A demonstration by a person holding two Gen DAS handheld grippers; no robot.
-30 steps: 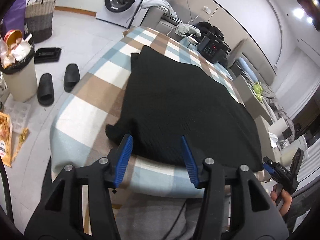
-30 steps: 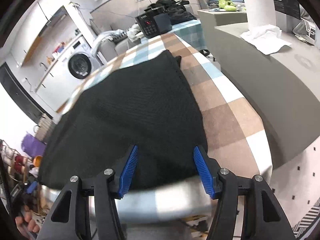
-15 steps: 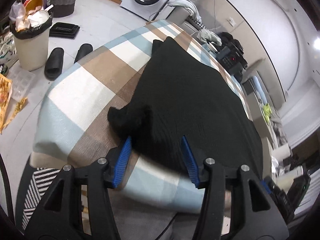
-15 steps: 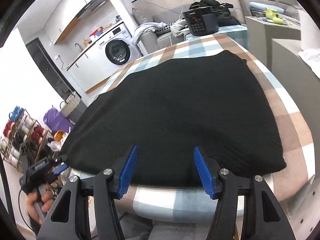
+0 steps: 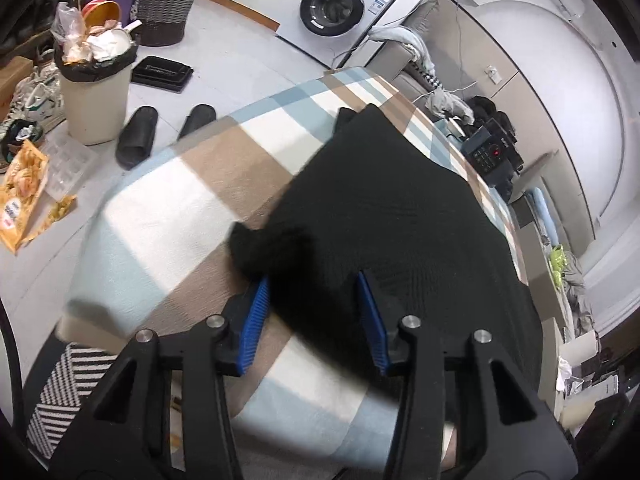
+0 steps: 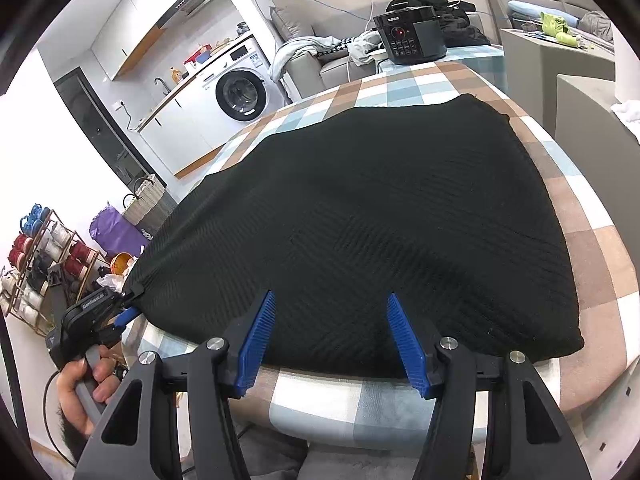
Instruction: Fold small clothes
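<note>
A black knit garment (image 5: 400, 208) lies spread flat on the table with the checked cloth (image 5: 168, 216). Its near left corner is bunched up into a small hump (image 5: 264, 248). My left gripper (image 5: 314, 312) points down at that corner and its jaws are closing, with black cloth between the blue pads but a wide gap still showing. In the right wrist view the garment (image 6: 380, 220) fills the table (image 6: 600, 280). My right gripper (image 6: 332, 332) stands open over the middle of the near hem. The left gripper (image 6: 124, 312), held by a hand, sits at the garment's left corner.
A black cooker (image 6: 408, 38) and dark clothes stand at the table's far end. On the floor to the left are a full bin (image 5: 96, 92), black slippers (image 5: 136, 142), a woven basket (image 5: 164, 0) and a shoe rack (image 6: 40, 256). A grey counter (image 6: 592, 120) flanks the right.
My left gripper has sunk onto the near left corner, which has bunched up, and its jaws have narrowed. My right gripper has swung from the garment's right edge to the middle of the hem.
</note>
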